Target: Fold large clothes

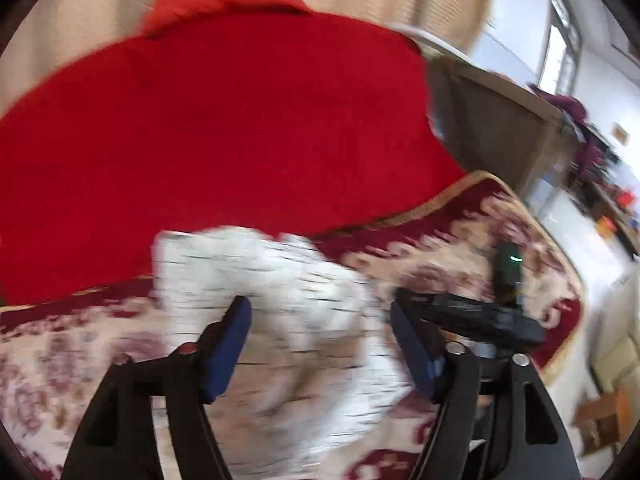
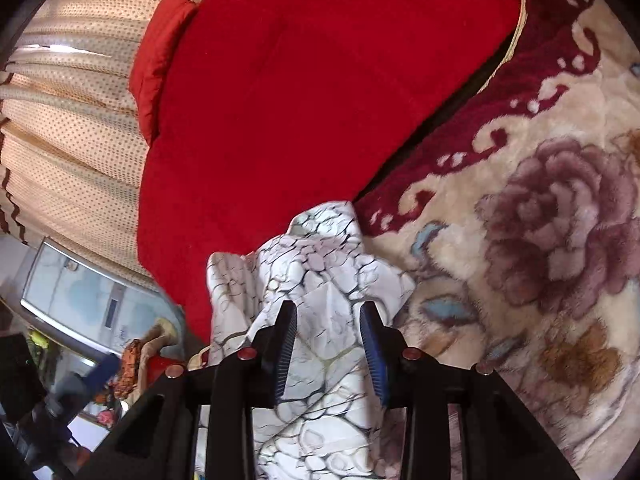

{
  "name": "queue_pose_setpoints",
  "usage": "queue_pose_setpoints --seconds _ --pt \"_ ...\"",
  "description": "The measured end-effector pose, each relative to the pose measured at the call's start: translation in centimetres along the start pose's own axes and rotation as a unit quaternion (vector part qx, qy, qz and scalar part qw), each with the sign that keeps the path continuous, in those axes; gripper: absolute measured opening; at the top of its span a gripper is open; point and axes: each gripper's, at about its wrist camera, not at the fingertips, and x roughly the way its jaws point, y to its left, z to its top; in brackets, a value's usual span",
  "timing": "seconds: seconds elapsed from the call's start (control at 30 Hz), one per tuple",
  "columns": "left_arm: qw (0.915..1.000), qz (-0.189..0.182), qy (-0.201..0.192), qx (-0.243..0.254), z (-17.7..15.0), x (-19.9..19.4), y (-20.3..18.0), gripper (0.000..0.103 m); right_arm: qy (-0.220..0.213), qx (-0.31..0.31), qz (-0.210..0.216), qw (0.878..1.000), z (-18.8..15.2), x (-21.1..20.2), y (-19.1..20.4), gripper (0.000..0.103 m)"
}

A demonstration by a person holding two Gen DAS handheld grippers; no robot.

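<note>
White cloth veined with dark marble lines, the garment lies bunched on the floral blanket, right at the border of the red quilt, which serves as the landmark here. The right gripper has its jaws set apart with a fold of the garment running up between them; whether the pads actually pinch it I cannot tell, though the placement suggests a hold on one end for lifting. The left gripper hangs over the same cloth with jaws spread wide and released, probably lining up on a second edge; that view is blurred. Beyond the red quilt, a red pillow leans against dotted beige curtains. Off the quilt's far corner, cluttered shelves and a window show.
</note>
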Motion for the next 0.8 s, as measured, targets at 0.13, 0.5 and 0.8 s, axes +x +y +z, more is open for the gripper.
queue_pose_setpoints --seconds 0.13,0.5,0.8 --pt "0.9956 0.084 0.03 -0.028 -3.4 1.7 5.9 0.078 0.031 0.025 0.061 0.997 -0.8 0.3 0.5 0.088" --pt "0.9921 0.036 0.081 -0.089 -13.7 8.9 11.4 0.076 0.054 -0.022 -0.017 0.998 -2.3 5.7 4.0 0.051" --pt "0.9807 -0.057 0.033 -0.184 -16.7 8.6 16.4 0.076 0.075 -0.133 0.132 0.979 -5.5 6.4 12.3 0.014"
